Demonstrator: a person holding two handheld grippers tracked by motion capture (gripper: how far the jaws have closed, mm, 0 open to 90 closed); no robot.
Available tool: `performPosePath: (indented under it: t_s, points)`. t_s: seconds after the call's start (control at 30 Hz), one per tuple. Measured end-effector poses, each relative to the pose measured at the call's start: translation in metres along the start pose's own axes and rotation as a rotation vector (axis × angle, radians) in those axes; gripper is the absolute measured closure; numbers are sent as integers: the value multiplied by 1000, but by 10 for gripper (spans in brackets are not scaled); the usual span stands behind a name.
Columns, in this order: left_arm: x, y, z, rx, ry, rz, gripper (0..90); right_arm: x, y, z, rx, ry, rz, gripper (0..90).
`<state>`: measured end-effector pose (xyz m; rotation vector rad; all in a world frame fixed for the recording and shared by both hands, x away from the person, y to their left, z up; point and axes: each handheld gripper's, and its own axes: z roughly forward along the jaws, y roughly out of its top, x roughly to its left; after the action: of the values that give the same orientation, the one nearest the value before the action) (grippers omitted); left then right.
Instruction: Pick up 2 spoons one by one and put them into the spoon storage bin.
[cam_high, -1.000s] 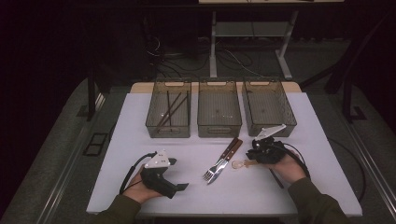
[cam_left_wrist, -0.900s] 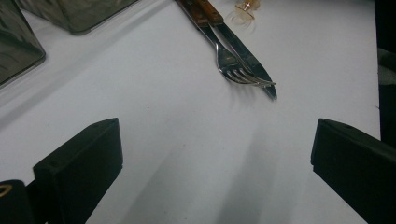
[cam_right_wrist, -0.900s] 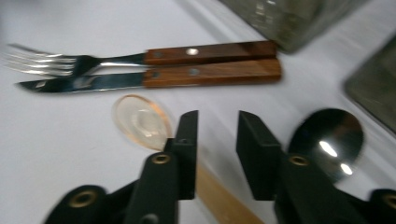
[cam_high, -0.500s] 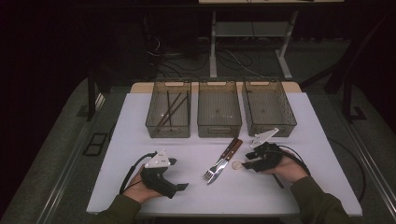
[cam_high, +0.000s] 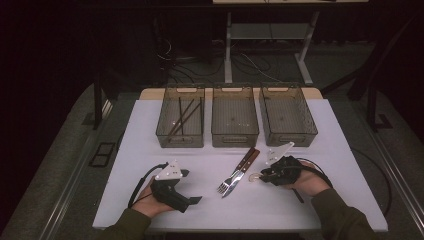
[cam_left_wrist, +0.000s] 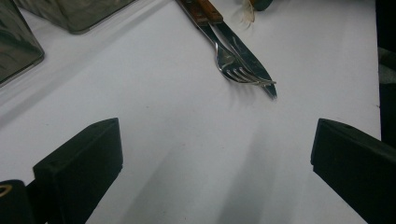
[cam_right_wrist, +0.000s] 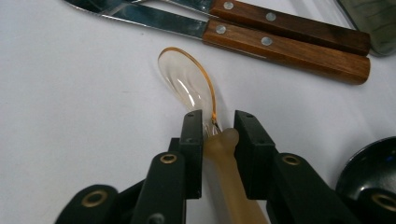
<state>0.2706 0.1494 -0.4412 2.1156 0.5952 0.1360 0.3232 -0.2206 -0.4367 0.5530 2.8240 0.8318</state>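
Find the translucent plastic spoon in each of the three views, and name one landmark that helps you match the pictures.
High view: the translucent plastic spoon lies on the white table, just right of the knife and fork, at the tip of the right hand-held gripper.
Left gripper view: a pale bit at the top edge is probably the spoon.
Right gripper view: centre, its handle between the jaws.
Shared landmark: the wooden-handled knife.

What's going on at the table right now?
The right gripper has just been closing its jaws on the handle of a translucent plastic spoon lying on the white table, beside a wood-handled knife and fork. The left gripper rests open on the table. Three bins stand behind; the left one holds chopsticks.
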Motion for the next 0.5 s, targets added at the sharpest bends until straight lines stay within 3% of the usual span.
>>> performPosePath:
  t_s: [0.23,0.37,0.43,0.5]
  points:
    - [0,0,-1,-6,-2,0,11,-1,0,-1,2,5,-34,761]
    - [0,0,-1,-10,-3,1,11,1,1,-4,-4,10,13,761]
    - [0,0,-1,-12,-4,1,11,-2,1,-7,-18,-1,7,761]
    - [0,0,-1,-13,-4,2,11,1,2,-11,-34,1,49,760]
